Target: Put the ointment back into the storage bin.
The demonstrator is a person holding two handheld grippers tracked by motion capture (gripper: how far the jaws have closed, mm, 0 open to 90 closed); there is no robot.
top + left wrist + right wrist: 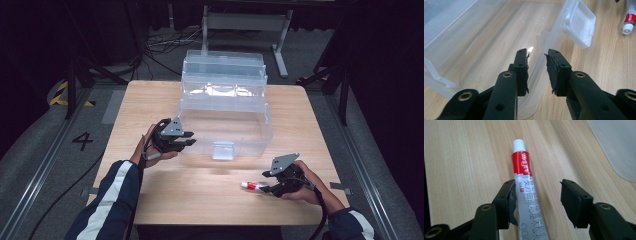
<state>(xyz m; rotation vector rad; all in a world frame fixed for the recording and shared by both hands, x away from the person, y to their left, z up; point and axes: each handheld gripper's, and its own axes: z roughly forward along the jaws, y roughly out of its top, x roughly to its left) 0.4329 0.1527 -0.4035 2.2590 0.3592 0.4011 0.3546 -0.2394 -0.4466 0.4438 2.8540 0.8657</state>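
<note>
A clear plastic box (225, 125) stands open on the wooden table, its latch tab (223, 150) at the front. My left gripper (190, 139) is at the box's front left corner. In the left gripper view its jaws (536, 53) straddle the thin front wall (537, 45) with a gap on the right side, so it is open. A silver tube (255, 186) with a red band and white cap lies flat on the table at the front right. My right gripper (267, 182) sits low over it. The tube (522, 167) lies between the open jaws (537, 183), against the left pad and well apart from the right pad.
The box's lid and tiered trays (224, 75) stand open at the back of the table (210, 210). The latch (580, 23) and the tube's cap (629, 17) lie ahead of the left gripper. A metal stand (280, 45) and cables sit on the floor behind.
</note>
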